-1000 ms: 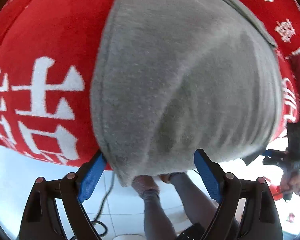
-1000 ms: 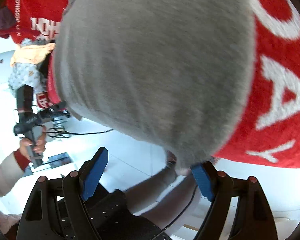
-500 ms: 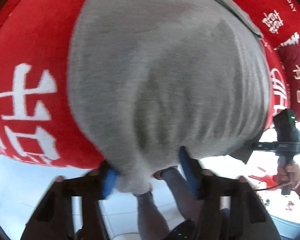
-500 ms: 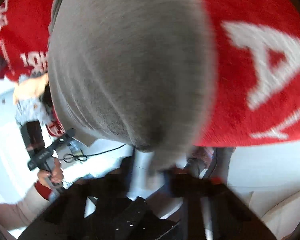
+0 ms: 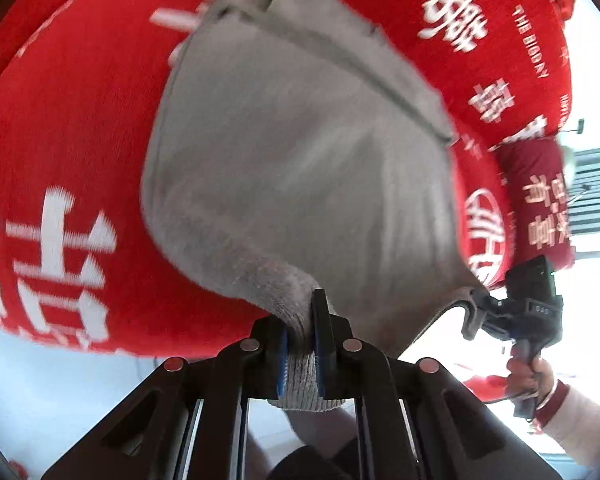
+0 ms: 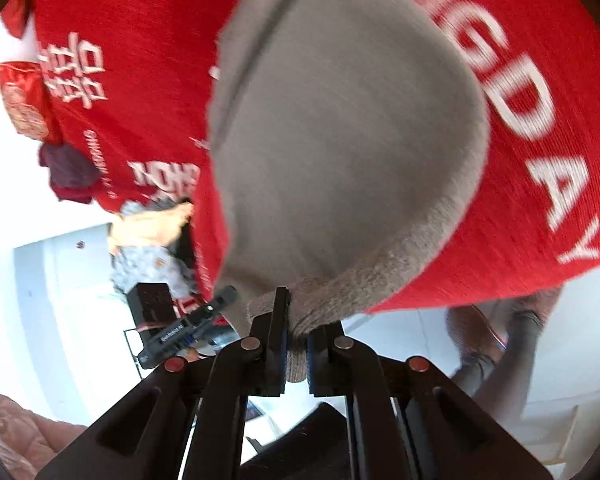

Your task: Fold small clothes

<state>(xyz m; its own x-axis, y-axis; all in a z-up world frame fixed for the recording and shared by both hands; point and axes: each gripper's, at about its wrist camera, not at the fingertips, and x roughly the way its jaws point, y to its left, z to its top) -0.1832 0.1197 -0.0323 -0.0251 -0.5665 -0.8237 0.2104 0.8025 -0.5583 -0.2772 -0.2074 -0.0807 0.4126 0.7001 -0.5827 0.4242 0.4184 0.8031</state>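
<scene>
Right now the grey garment (image 5: 300,168) lies spread over a red cloth (image 5: 60,128) printed with white characters and letters, and its near hem is pinched at two corners and drawn up toward me. My left tongs (image 5: 301,344) are clenched on the ribbed edge of one corner, the knit squeezed between the blue pads (image 5: 283,356) and hanging out below them. My right tongs (image 6: 296,344) are clamped the same way on the other corner, a bunched fold of grey cloth caught between their black fingers. In the left wrist view I can see my right hand (image 5: 534,376) gripping the handle of the other tool at the right edge, with a pale sleeve and a red cuff behind it. Off the red cloth's far side sits a red cushion (image 5: 540,200) with white characters. In the right wrist view a small heap of other clothes (image 6: 148,236), pale orange and patterned grey, lies beside the red cloth, with a dark maroon piece (image 6: 70,176) near it. Everything is motion-blurred.
</scene>
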